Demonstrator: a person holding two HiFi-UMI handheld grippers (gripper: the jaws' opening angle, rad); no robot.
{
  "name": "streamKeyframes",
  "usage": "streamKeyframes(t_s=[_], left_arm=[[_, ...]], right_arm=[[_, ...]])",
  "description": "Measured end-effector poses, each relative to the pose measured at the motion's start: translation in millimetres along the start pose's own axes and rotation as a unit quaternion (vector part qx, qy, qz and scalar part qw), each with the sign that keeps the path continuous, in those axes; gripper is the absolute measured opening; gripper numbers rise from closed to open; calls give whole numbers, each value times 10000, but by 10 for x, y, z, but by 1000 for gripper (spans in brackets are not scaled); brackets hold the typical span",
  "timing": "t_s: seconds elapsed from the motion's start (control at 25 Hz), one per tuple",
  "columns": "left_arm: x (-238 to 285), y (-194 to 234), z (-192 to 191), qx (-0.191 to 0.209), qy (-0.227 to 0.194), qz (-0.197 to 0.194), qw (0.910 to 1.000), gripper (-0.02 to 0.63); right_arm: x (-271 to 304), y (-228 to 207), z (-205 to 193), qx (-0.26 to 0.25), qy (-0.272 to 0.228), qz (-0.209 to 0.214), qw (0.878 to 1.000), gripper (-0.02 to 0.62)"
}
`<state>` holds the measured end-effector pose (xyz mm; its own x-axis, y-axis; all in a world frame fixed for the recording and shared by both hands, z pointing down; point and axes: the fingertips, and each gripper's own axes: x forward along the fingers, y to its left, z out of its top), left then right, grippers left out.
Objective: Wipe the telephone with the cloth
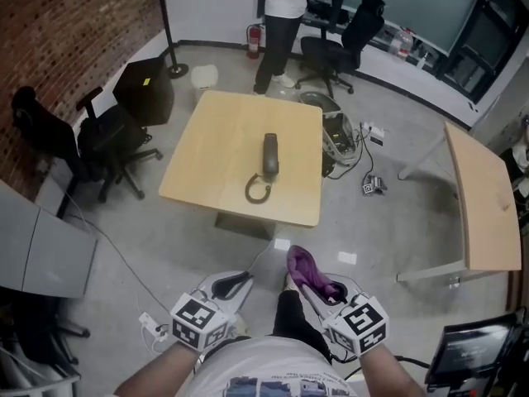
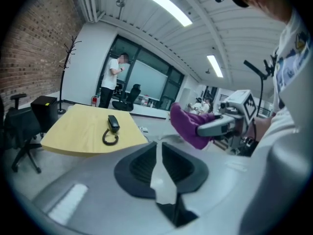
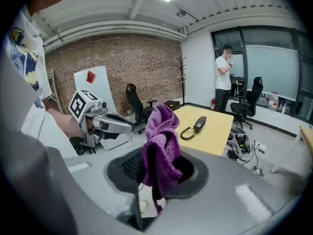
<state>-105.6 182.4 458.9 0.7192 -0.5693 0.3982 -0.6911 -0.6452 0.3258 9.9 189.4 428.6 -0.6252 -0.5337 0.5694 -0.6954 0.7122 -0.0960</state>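
Observation:
A dark telephone handset [image 1: 270, 155] with a coiled cord [image 1: 258, 190] lies on a light wooden table [image 1: 215, 155], well ahead of both grippers. My right gripper [image 1: 304, 278] is shut on a purple cloth [image 1: 302, 265], which bunches up above its jaws [image 3: 161, 146]. My left gripper [image 1: 240, 280] is held low beside it, with its pads [image 2: 142, 163] a narrow slit apart and nothing between them. The left gripper view shows the handset [image 2: 113, 123] far off, with the cloth [image 2: 188, 126] to the right. Both grippers hang over the floor, short of the table.
A person [image 1: 281, 15] stands beyond the table's far edge. Black office chairs [image 1: 107, 139] stand at the left and at the back [image 1: 339, 48]. A second wooden table [image 1: 483, 197] is on the right. A power strip [image 1: 153, 325] and cables [image 1: 355, 151] lie on the floor.

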Motion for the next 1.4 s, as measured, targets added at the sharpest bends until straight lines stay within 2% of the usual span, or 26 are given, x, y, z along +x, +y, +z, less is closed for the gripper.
streamKeyframes(t_s=[0.16, 0.36, 0.6, 0.76, 0.84, 0.92, 1.12, 1.24, 1.4], left_arm=[[390, 366, 185, -138, 38, 551, 9984, 65], [1008, 793, 481, -372, 62, 1281, 9910, 106], [1701, 1341, 605, -666, 168, 2142, 9744, 167], [2050, 1714, 586, -587, 584, 2657, 9605, 176], [2199, 1873, 544, -643, 753, 2794, 9550, 178], [2344, 2042, 513, -695, 828, 2878, 9516, 209], [2681, 2412, 558, -835, 856, 2939, 9483, 253], [2822, 2484, 567, -752, 1022, 2978, 9462, 270], [3020, 2647, 438, -683, 1016, 3065, 9440, 270]], right_arm=[[261, -474, 217, -59, -45, 200, 9998, 84], [485, -1217, 548, -218, -106, 501, 9984, 84], [600, -1968, 622, -291, -59, 777, 9965, 84], [652, -2265, 537, -194, 156, 873, 9959, 84], [672, -2327, 511, -139, 245, 908, 9955, 84], [688, -2357, 534, -84, 268, 881, 9957, 84], [716, -2465, 639, 26, 305, 625, 9976, 84], [665, -2531, 621, 173, 346, 460, 9982, 84], [628, -2620, 604, 221, 457, 312, 9982, 84]])
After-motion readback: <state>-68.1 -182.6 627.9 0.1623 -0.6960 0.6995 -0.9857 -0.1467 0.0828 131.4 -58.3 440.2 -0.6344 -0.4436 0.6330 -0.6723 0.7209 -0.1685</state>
